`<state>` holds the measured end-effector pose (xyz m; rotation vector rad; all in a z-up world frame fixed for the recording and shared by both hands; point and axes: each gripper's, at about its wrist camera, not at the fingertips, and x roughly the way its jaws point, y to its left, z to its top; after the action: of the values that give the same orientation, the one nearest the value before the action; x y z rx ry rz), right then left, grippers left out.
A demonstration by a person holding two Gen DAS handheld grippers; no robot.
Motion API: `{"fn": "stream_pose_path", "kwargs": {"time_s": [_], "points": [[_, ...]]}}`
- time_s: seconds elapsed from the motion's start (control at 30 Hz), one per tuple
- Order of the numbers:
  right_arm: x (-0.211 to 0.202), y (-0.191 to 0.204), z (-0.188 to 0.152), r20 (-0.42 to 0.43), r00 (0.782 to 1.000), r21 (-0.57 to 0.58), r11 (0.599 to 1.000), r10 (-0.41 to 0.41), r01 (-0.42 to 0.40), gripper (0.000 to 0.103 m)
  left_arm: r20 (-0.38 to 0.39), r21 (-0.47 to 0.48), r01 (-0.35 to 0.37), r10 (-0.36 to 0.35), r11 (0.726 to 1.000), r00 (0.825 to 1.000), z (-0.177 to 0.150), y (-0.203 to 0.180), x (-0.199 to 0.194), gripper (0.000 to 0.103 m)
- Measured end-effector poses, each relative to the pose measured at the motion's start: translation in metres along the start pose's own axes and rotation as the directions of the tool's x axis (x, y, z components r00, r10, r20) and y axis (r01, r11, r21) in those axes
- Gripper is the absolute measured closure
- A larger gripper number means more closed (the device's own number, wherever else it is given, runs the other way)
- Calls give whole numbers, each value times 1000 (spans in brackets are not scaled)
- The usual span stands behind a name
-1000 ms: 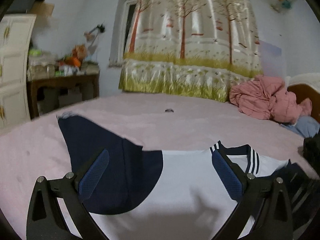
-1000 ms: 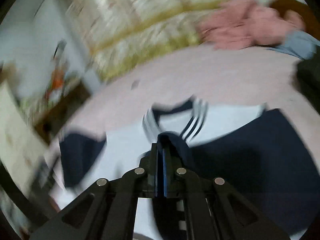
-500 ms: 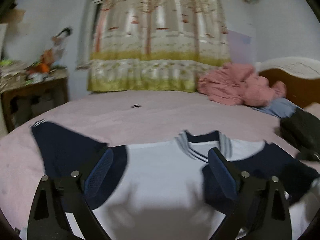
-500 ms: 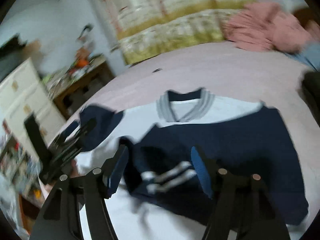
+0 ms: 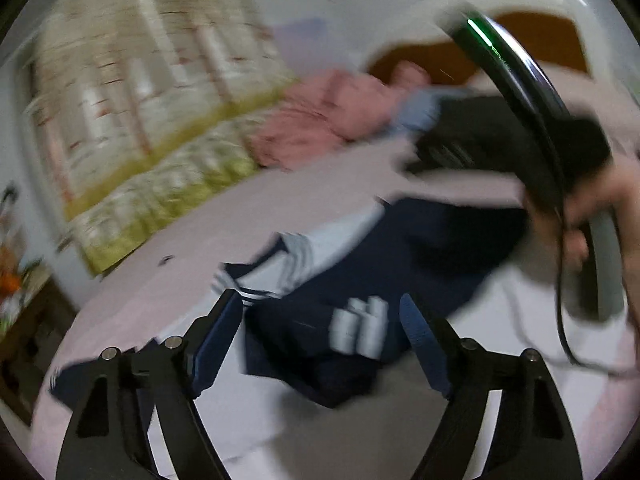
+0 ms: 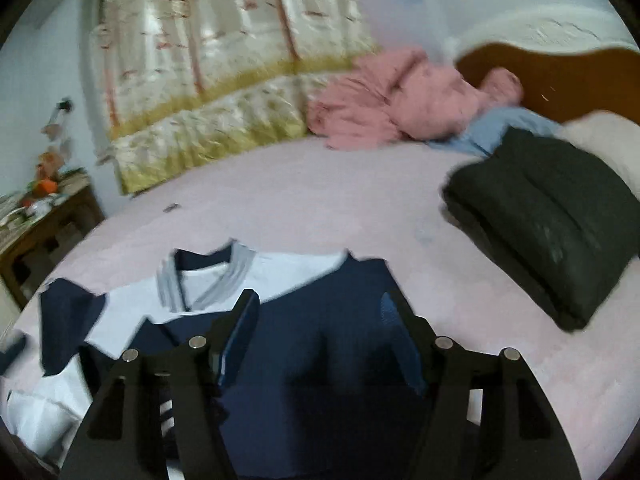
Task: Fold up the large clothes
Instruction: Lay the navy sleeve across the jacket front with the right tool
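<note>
With the white and navy top (image 6: 280,272) lying near the bed's (image 6: 320,208) front edge, 1 navy sleeve (image 6: 320,340) folded across, it could drag askew if the closing, still empty left claw (image 5: 320,332) snags it, while the right claw (image 6: 320,332) hovers spread, empty, tilted down.

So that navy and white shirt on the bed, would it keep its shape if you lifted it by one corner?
Probably not. The shirt lies flat with a navy sleeve draped limply across its chest, so it looks floppy and would likely sag. It seems thin, so probably light. On the pink bedsheet it may bunch up rather than slide.
</note>
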<state>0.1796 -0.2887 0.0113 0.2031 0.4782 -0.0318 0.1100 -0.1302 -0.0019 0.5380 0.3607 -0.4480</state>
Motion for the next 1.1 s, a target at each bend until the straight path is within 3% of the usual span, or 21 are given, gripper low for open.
{"fn": "stream_pose_path", "kwargs": {"time_s": [0.07,0.13,0.27,0.3,0.33,0.37,0.43,0.53,0.57,0.63,0.7,0.73,0.77,0.83,0.93,1.0,1.03,1.07,1.1], "points": [[-5,0,0,17,1000,1,1000,26,-26,37,9,106,15,-16,994,1000,-4,-15,3,23],[-1,1,-2,12,1000,12,1000,27,-27,37,-16,181,-38,42,983,999,-7,-20,15,23],[8,-10,-5,-50,996,68,996,69,-66,37,-115,198,59,-36,978,993,-7,-10,38,23],[7,-13,-5,-47,995,87,993,88,-83,37,-129,194,53,-28,980,991,-10,-7,43,24],[6,-16,-4,-39,994,102,990,100,-95,37,-127,184,12,12,983,992,-13,-4,45,38],[5,-16,-5,-36,994,105,990,100,-96,37,-131,158,-42,63,986,989,-18,3,47,67],[9,-14,-7,-46,995,103,991,92,-87,37,-164,84,-101,114,991,980,-26,22,52,93],[11,-10,-8,-61,993,90,992,97,-92,37,-157,-68,-217,204,974,966,-33,62,47,97],[10,-8,-9,-59,994,81,993,92,-87,37,-165,-113,-258,238,959,957,-36,76,46,99],[10,-4,-9,-53,996,61,996,70,-67,37,-196,-162,-369,337,915,921,-43,102,46,103],[10,-4,-10,-53,997,58,997,50,-47,37,-272,-191,-530,474,826,837,-57,130,50,103],[12,-4,-11,-59,997,60,997,40,-37,37,-305,-230,-565,493,792,815,-66,143,46,103],[15,-5,-12,-74,997,62,998,35,-30,37,-335,-294,-539,443,789,832,-78,158,46,103],[26,-7,-16,-140,990,72,997,25,-15,37,-350,-418,-431,296,800,889,-95,178,40,103],[39,-6,-21,-218,975,67,997,40,-26,37,-283,-475,-294,172,829,944,-95,180,33,98],[46,0,-25,-258,966,34,999,33,-26,37,-210,-430,-222,142,875,967,-82,164,28,74],[49,3,-28,-273,962,15,1000,26,-23,37,-170,-388,-180,122,904,978,-73,151,25,56],[52,7,-30,-286,958,-6,1000,16,-18,37,-144,-349,-139,94,927,985,-64,139,26,49],[53,9,-32,-289,957,-19,1000,5,-11,37,-132,-304,-92,53,948,990,-56,127,27,48]]}}
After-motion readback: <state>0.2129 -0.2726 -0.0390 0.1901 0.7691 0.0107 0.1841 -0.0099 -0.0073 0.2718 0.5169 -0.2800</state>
